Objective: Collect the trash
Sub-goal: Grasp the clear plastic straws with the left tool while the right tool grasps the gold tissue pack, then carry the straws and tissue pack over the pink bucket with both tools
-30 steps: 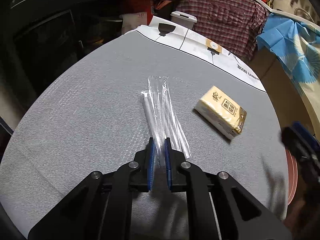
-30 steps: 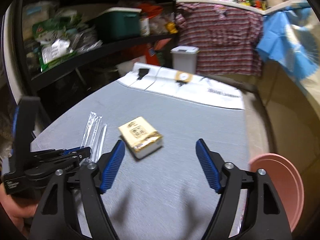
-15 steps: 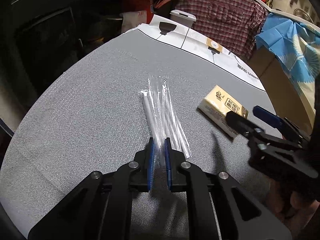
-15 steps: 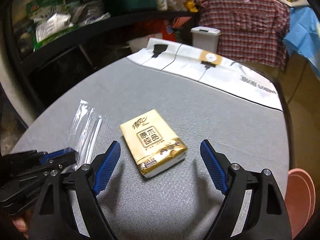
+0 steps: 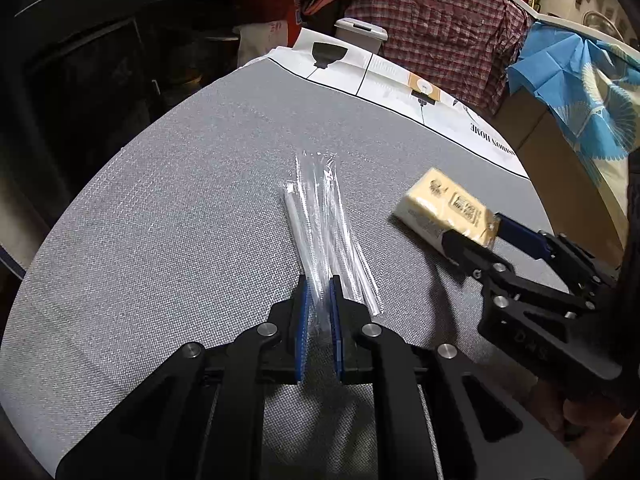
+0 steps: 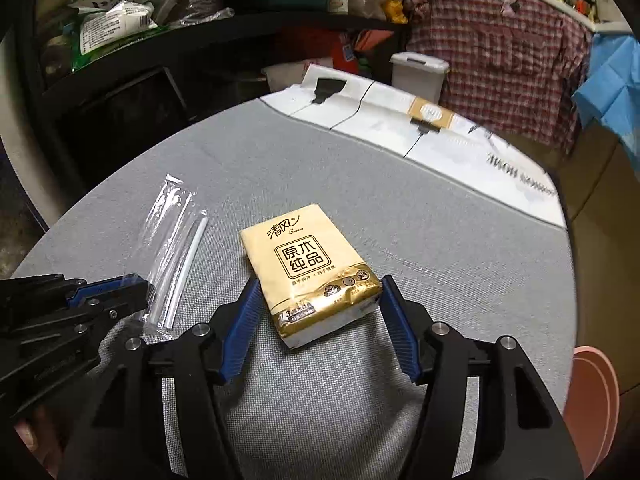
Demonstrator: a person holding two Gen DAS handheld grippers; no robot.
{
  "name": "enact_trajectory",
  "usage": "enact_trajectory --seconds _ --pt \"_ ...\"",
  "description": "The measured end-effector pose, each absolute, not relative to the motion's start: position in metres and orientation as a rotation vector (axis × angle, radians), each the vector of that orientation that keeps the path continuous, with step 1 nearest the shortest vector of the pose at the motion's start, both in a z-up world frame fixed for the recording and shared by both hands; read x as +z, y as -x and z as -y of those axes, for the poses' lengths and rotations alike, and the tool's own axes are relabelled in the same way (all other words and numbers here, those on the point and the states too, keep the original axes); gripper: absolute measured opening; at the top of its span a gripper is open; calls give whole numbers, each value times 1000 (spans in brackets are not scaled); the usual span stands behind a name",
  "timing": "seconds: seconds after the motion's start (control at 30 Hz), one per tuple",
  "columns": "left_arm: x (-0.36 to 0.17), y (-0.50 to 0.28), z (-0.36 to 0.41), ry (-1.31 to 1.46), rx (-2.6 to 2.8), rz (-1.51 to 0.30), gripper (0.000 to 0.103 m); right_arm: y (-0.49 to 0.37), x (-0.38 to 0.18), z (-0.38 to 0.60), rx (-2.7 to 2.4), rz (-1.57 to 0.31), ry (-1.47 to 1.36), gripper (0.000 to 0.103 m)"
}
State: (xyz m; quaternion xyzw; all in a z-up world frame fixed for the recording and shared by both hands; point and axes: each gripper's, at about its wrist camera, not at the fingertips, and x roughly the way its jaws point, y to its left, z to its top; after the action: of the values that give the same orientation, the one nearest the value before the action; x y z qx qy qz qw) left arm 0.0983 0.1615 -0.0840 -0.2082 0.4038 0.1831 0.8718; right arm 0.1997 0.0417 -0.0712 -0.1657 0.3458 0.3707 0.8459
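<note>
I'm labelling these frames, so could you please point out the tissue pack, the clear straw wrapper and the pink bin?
tissue pack [image 6: 304, 264]: right wrist view, printed top face.
clear straw wrapper [image 5: 320, 216]: left wrist view, mid-length.
pink bin [image 6: 592, 400]: right wrist view, rim.

Light: your grey surface [image 5: 168, 240] is evenly lit from overhead; the shelving behind it sits dim.
Shadows: soft, short, under your fingers [image 6: 240, 332].
Glare: sparkles on the clear wrapper [image 5: 320, 208].
Blur: slight on the tissue pack [image 5: 444, 208].
Distortion: strong fisheye bending with black corners.
</note>
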Motion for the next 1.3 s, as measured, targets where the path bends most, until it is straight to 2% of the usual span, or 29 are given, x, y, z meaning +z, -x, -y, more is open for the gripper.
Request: enact_trajectory --seconds 0.27,0.33,1.3 --pt "-75 -95 -154 400 366 -828 7 -199 -49 -14 707 -705 236 59" --pt "-71 -92 -152 396 359 -822 3 -196 -42 -6 686 -695 214 59" --pt "-29 -50 -128 353 255 -696 1 -121 35 110 543 -602 72 59"
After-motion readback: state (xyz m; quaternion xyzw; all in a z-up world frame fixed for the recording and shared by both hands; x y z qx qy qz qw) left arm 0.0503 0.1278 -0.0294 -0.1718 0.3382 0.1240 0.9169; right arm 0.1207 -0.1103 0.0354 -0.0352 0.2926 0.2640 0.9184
